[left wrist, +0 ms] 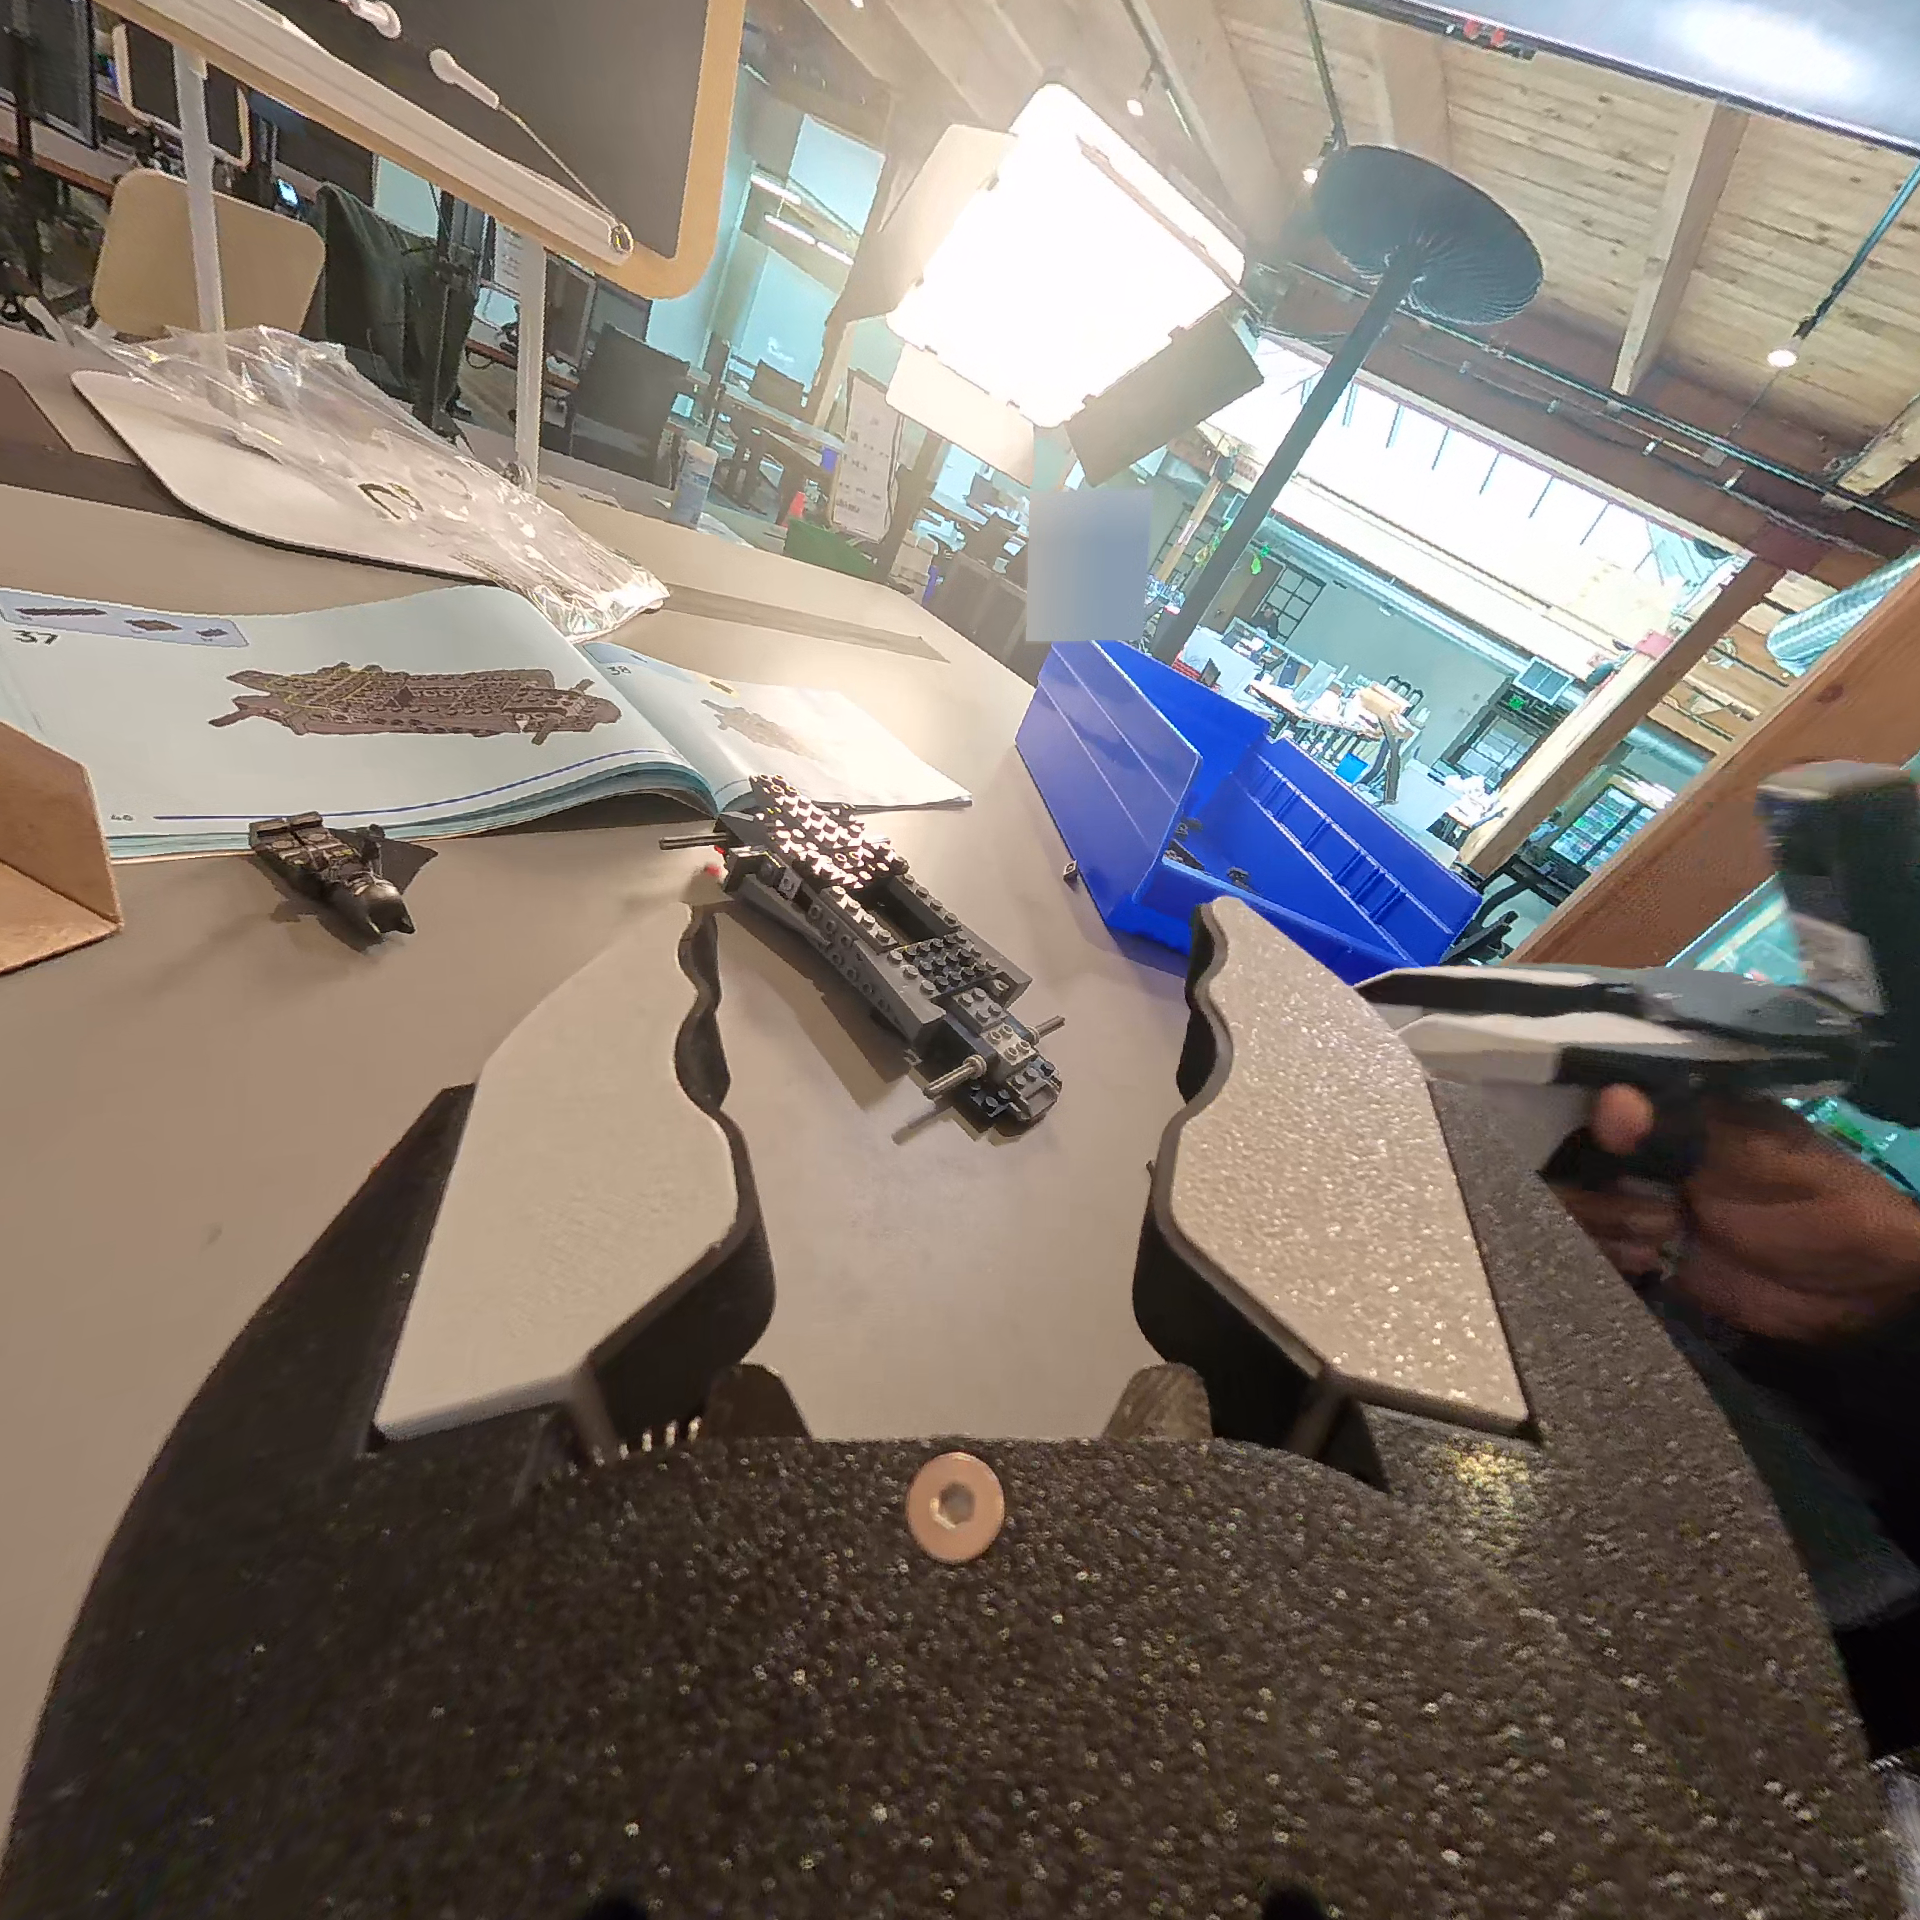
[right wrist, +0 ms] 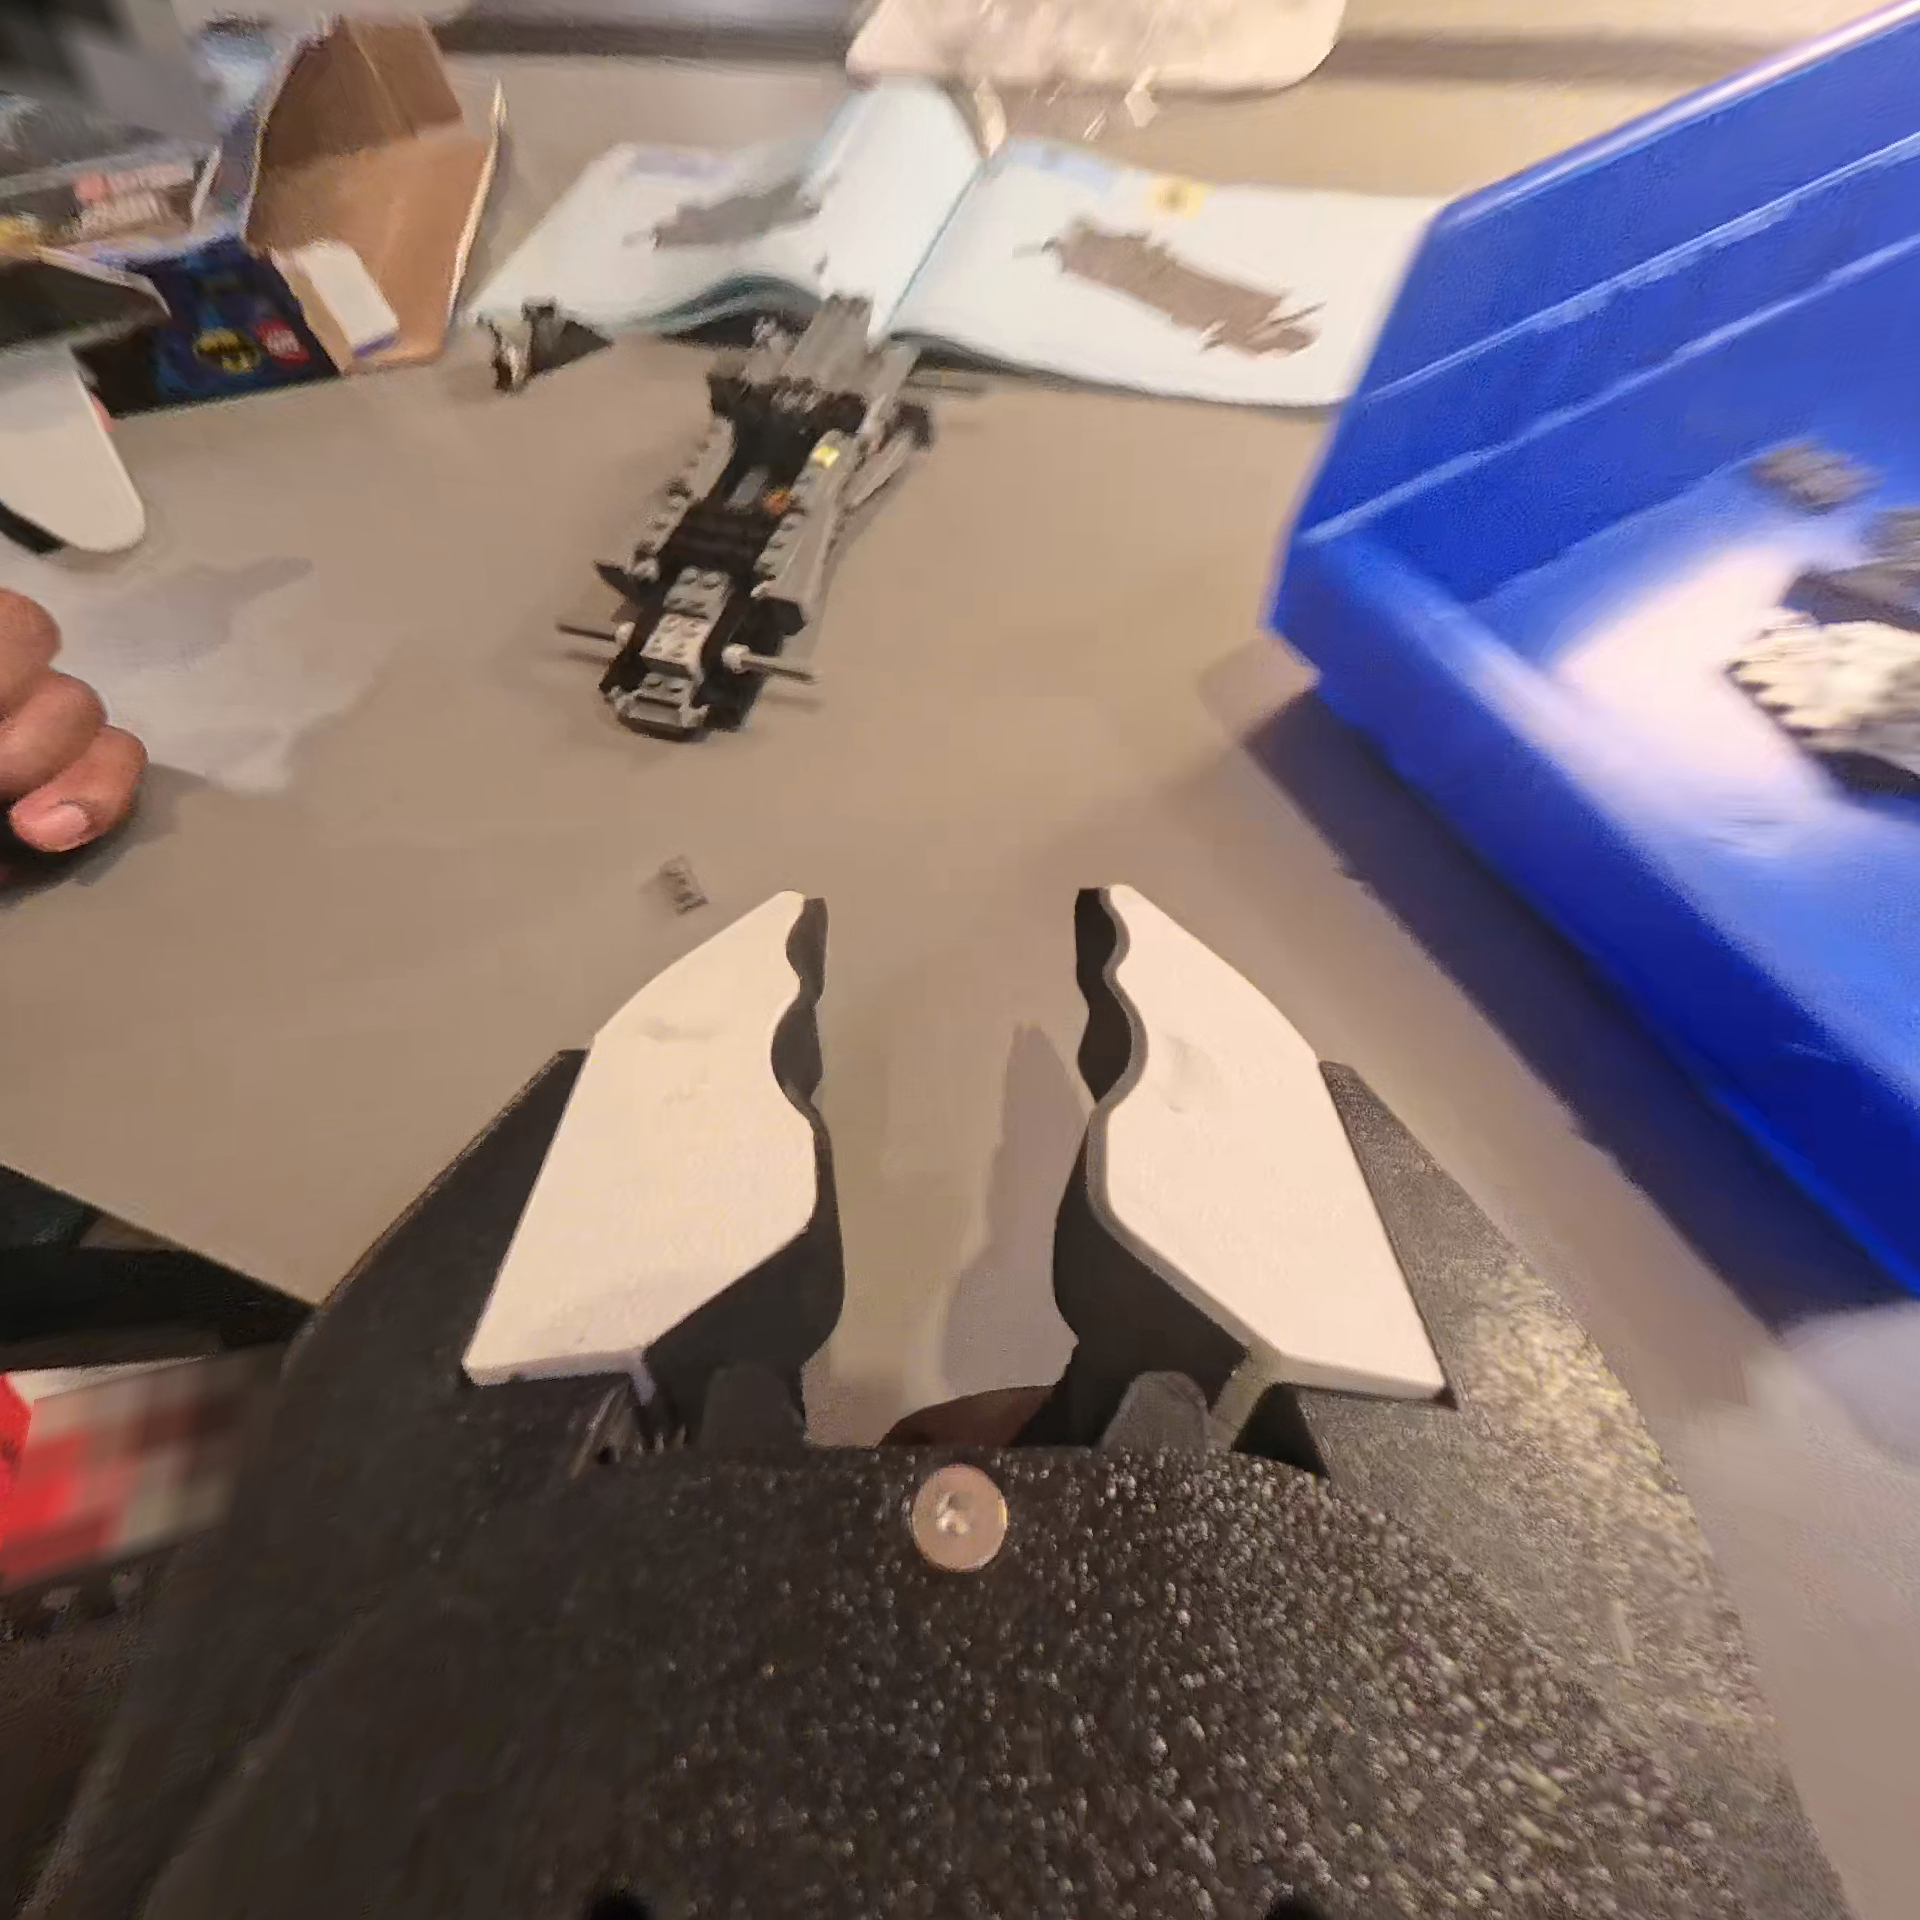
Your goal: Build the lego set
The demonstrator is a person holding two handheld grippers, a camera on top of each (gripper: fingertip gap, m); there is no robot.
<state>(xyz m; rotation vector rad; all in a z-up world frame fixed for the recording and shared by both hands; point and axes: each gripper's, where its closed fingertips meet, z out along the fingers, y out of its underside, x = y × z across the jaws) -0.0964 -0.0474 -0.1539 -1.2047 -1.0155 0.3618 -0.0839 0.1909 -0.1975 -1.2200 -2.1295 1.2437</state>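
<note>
A long dark brick-built chassis (left wrist: 883,935) with bare axles lies on the grey table (left wrist: 260,1091); it also shows in the right wrist view (right wrist: 727,551). My left gripper (left wrist: 951,925) is open wide and empty, hovering just in front of the chassis. My right gripper (right wrist: 951,904) is open and empty above bare table, short of the chassis; it also shows at the right of the left wrist view (left wrist: 1392,1003). A tiny dark piece (right wrist: 681,883) lies just left of its left fingertip. A small black figure-like build (left wrist: 332,868) lies to the left.
An open instruction booklet (left wrist: 416,717) lies behind the chassis. A blue plastic bin (left wrist: 1226,790) with loose pieces stands at the right (right wrist: 1558,727). A cardboard box (right wrist: 364,187), clear plastic bags (left wrist: 416,468) and a person's hand (right wrist: 52,727) are at the edges.
</note>
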